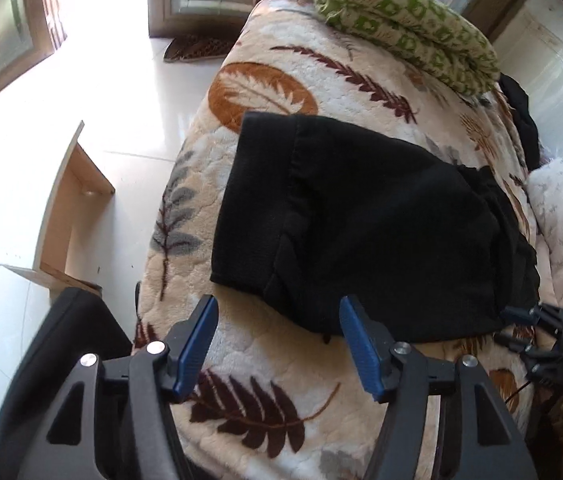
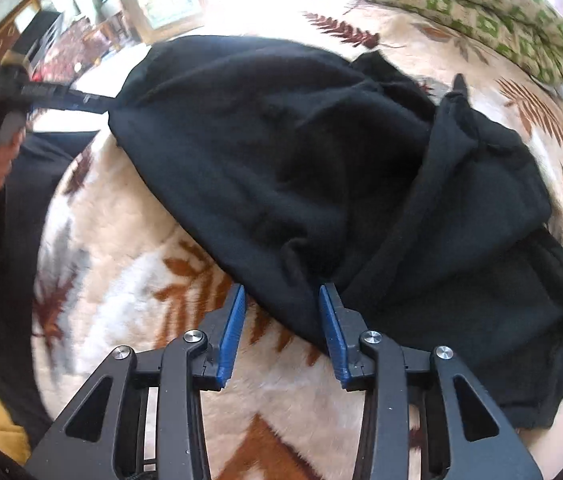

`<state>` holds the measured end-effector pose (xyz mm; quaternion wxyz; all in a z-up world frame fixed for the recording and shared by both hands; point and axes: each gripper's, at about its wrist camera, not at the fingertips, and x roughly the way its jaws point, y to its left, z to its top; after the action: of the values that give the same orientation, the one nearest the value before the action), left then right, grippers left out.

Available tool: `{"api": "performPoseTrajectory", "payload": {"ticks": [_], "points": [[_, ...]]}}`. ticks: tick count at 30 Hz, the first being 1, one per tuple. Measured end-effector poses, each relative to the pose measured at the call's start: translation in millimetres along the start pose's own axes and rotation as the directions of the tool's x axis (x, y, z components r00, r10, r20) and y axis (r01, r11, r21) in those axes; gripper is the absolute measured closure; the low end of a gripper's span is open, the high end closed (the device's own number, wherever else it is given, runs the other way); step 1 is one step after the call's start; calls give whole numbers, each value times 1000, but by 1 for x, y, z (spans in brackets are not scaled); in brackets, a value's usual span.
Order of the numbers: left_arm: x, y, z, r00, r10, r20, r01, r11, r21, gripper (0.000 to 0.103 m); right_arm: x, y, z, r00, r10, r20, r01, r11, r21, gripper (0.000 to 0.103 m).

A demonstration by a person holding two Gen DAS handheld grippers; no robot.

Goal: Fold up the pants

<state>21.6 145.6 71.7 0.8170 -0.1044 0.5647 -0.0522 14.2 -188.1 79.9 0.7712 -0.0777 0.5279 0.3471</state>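
The black pants [image 1: 361, 216] look soft, thick and floppy, best pinched at a doubled hem or edge; the left gripper [image 1: 277, 344] and right gripper [image 2: 281, 332] both stand apart, holding nothing.

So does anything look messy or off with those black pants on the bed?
Yes. The black pants are folded, but on the right in the right wrist view an inner layer bunches into a raised, wrinkled ridge instead of lying flat on the leaf-patterned blanket.

Sunlit white tile floor [image 1: 129, 92] beside a bed with leaf-patterned blanket [image 1: 281, 364]
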Motion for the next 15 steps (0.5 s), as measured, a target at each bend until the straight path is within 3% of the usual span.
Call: {"api": "performPoseTrajectory", "payload": {"ticks": [4,7,13,15], "points": [[-22,0,1,998,-48,51,49,999,-9,37,-38,-20,13,996,4,92,-14,994,107,65],[-26,-19,9,992,-101,81,99,995,23,37,-50,-42,31,990,-51,134,23,979,203,65],[13,-89,26,987,-148,62,133,972,193,38,-27,-80,82,986,-107,130,54,932,357,65],[31,-106,31,990,-129,58,113,968,223,38,-14,-93,100,984,-132,116,74,908,412,65]]}}
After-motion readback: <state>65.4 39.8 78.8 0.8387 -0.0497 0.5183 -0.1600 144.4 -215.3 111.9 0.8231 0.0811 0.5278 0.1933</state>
